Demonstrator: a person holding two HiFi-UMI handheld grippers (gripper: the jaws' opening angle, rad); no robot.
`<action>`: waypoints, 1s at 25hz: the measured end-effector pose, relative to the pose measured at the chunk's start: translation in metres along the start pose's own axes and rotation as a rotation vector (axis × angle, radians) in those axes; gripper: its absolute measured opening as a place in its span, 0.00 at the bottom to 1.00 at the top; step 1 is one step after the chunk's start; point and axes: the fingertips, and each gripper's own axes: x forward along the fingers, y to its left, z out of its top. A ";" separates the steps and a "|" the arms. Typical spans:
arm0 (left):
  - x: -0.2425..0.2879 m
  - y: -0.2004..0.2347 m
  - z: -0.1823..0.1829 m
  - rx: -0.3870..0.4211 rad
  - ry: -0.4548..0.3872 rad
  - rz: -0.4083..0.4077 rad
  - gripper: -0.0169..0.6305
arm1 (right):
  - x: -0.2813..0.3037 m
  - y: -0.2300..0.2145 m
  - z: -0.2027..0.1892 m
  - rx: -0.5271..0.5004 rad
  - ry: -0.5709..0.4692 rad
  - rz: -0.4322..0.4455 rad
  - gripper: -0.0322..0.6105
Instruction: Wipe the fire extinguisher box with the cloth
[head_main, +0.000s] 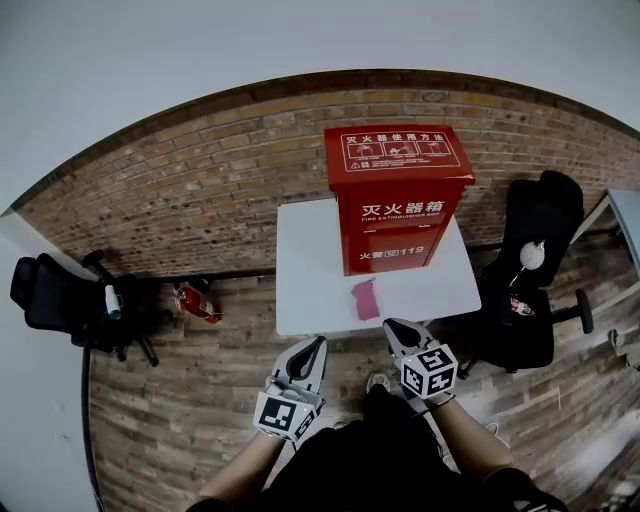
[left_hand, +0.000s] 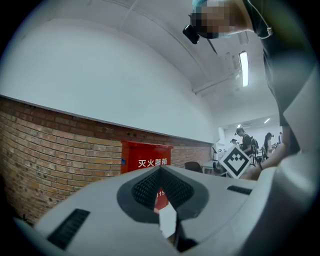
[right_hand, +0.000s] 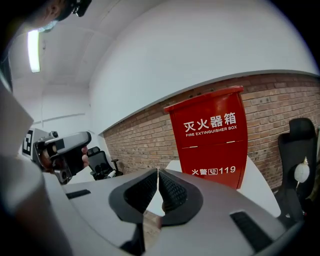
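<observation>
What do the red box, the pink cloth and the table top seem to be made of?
Fire extinguisher box: probably painted sheet metal, glossy red, with crisp folded edges.
Cloth: soft pink fabric, matte, lying flat and limp.
Table: smooth white top, likely laminate or plastic; cannot tell which.

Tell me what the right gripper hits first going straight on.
The right gripper would probably meet the near edge of the white table first, by the pink cloth; the red fire extinguisher box stands behind. Height is unclear.

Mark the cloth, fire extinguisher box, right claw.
cloth (head_main: 366, 299), head view, middle of the pink fabric.
fire extinguisher box (head_main: 400, 215), head view, red front panel.
right claw (head_main: 392, 326), head view, at its closed tips.
</observation>
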 end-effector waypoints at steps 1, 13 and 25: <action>0.007 0.003 0.000 -0.002 0.016 0.010 0.07 | 0.007 -0.009 -0.002 0.006 0.012 0.002 0.08; 0.087 0.025 -0.012 -0.019 0.023 0.114 0.07 | 0.088 -0.100 -0.028 0.037 0.166 0.073 0.08; 0.130 0.049 -0.019 -0.044 0.053 0.227 0.07 | 0.152 -0.152 -0.072 0.024 0.325 0.130 0.19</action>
